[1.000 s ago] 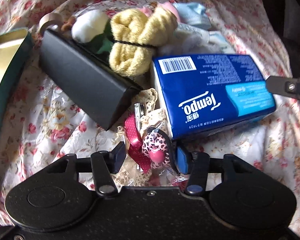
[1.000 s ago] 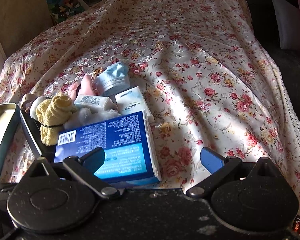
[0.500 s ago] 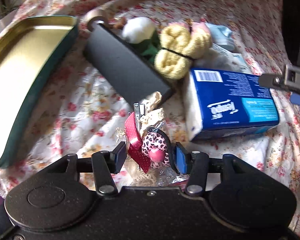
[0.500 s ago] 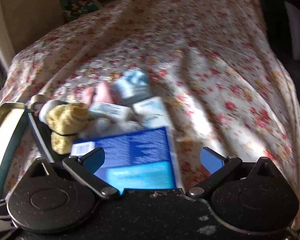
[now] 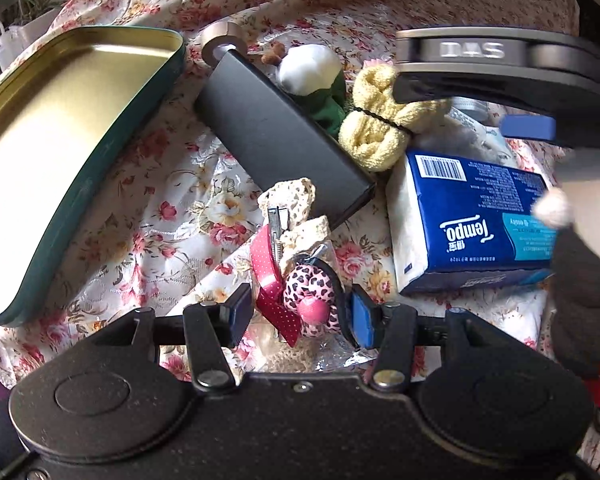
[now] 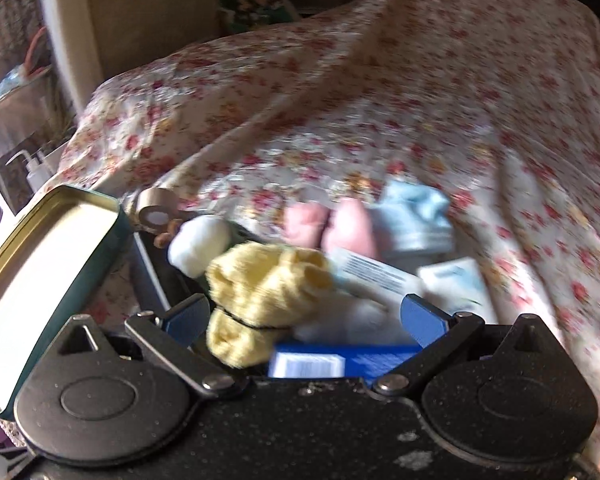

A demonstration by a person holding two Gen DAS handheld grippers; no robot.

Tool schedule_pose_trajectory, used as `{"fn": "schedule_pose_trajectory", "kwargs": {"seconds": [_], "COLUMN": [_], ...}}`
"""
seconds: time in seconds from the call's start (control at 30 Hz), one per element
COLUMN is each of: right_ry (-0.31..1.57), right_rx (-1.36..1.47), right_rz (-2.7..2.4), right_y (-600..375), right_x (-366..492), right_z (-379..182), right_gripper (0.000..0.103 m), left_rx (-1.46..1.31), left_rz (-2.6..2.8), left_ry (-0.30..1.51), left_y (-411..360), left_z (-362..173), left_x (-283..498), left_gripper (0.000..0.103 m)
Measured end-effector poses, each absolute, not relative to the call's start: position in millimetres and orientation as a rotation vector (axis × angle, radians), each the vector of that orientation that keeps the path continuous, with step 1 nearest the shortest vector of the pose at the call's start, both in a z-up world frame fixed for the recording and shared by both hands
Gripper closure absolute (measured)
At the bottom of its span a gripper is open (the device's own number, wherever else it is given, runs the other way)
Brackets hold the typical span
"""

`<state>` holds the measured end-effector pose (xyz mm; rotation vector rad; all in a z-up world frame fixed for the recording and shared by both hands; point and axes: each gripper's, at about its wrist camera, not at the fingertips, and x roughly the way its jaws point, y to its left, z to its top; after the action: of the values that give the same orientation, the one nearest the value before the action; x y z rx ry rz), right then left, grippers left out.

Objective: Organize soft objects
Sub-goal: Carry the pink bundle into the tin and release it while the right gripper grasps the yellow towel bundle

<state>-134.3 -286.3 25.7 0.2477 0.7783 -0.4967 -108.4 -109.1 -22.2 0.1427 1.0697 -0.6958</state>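
On the flowery bed (image 5: 172, 184), the left gripper (image 5: 298, 314) squeezes a bag of hair bows (image 5: 296, 280), while the right gripper (image 6: 306, 316) hangs wide apart over the yellow socks (image 6: 260, 292).

The right gripper (image 6: 306, 318) fills the bottom of the frame, its two blue-padded fingers (image 6: 422, 314) spread wide with nothing between them gripped. Between and just above them, at lower centre, lies a yellow terry bundle (image 6: 260, 296) tied with a black band. Below it shows the edge of a blue tissue pack (image 6: 340, 358). At left of centre a white soft ball (image 6: 198, 248) sits beside a tape roll (image 6: 154, 214). A green tin (image 6: 60, 256) with a gold interior occupies the left edge. Right of centre are two pink rolls (image 6: 328, 226), a light blue face mask (image 6: 418, 216) and small white packets (image 6: 456, 284), all blurred. The flowered cloth (image 6: 440, 92) covers the upper frame.
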Motion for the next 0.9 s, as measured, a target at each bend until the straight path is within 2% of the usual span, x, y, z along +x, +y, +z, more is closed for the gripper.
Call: {"fn": "schedule_pose_trajectory", "kwargs": {"seconds": [0.2, 0.23, 0.27, 0.33, 0.37, 0.47, 0.9], "right_ry": [0.85, 0.855, 0.856, 0.869, 0.865, 0.85, 0.758], "right_rx": [0.231, 0.205, 0.179, 0.217, 0.245, 0.268, 0.28], "right_rz": [-0.489, -0.507, -0.521, -0.471, -0.463, -0.463, -0.46], "right_y": [-285.3, -283.0, -280.0, -281.4, -282.7, -282.4, -263.1], "right_x": [-99.4, -95.8, -93.2, -94.1, -95.4, -101.9, -149.2], "right_z": [3.0, 0.4, -1.2, -3.8, -2.7, 5.1, 57.6], "right_gripper": [0.004, 0.015, 0.034, 0.054, 0.058, 0.064, 0.064], "left_rx": [0.126, 0.124, 0.12, 0.11, 0.105, 0.093, 0.063], "left_rz": [-0.684, -0.682, -0.68, -0.678, -0.676, -0.671, -0.589], "left_ry": [1.061, 1.057, 1.055, 1.051, 1.049, 1.04, 0.977], "left_y": [-107.5, -106.9, -106.1, -104.2, -103.2, -100.3, -83.1], "left_z": [-21.3, -20.7, -20.2, -19.2, -18.5, -17.2, 2.2], "left_x": [-108.7, -108.7, -108.6, -107.9, -107.5, -106.8, -102.0], "left_gripper": [0.053, 0.053, 0.053, 0.053, 0.053, 0.053, 0.053]}}
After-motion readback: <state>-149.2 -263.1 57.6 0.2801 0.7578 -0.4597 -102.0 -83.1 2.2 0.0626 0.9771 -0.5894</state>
